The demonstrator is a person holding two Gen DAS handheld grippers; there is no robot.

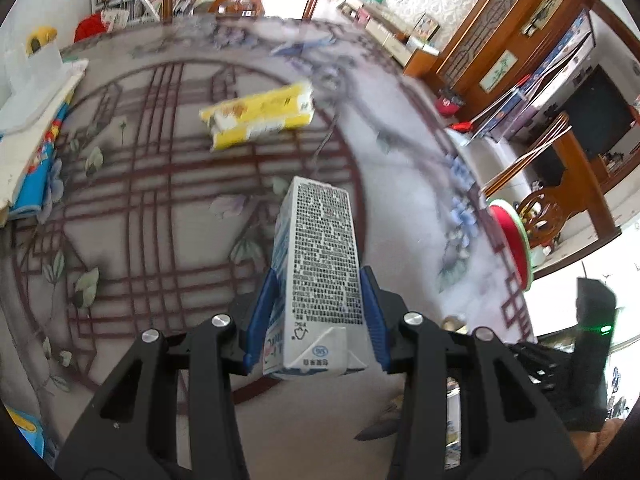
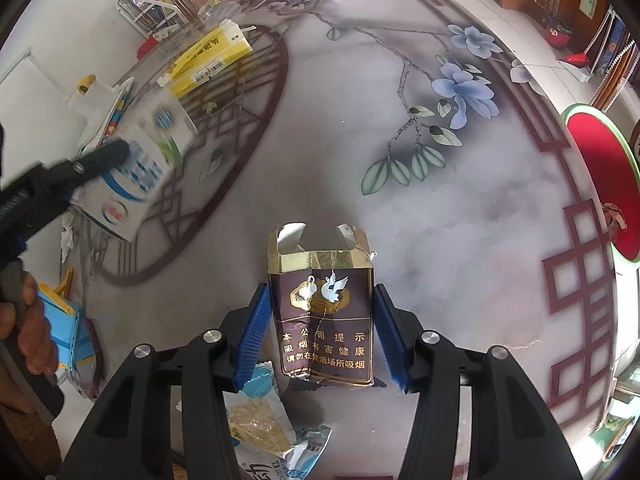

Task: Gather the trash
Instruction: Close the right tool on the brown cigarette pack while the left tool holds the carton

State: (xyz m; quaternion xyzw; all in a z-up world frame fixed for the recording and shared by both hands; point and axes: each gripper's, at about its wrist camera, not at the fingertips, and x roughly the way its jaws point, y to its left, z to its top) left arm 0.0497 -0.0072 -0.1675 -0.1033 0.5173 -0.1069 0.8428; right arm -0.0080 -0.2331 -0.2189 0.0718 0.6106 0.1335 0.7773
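Observation:
My left gripper [image 1: 318, 312] is shut on a white and blue milk carton [image 1: 320, 264] and holds it above the round patterned table [image 1: 160, 200]. The carton also shows at the left of the right wrist view [image 2: 136, 168], in the left gripper's fingers [image 2: 100, 158]. My right gripper [image 2: 320, 332] stands around a torn brown cigarette pack [image 2: 324, 312] on the table; its blue pads sit close to the pack's sides, with a small gap on the right. A yellow box [image 1: 258, 114] lies further back on the table [image 2: 208, 60].
A snack wrapper [image 2: 264, 424] lies under my right gripper. A red round stool [image 2: 600, 176] stands off the table's right edge. White and blue items [image 1: 32, 120] lie at the table's left side. A blue object [image 2: 64, 332] sits at the near left.

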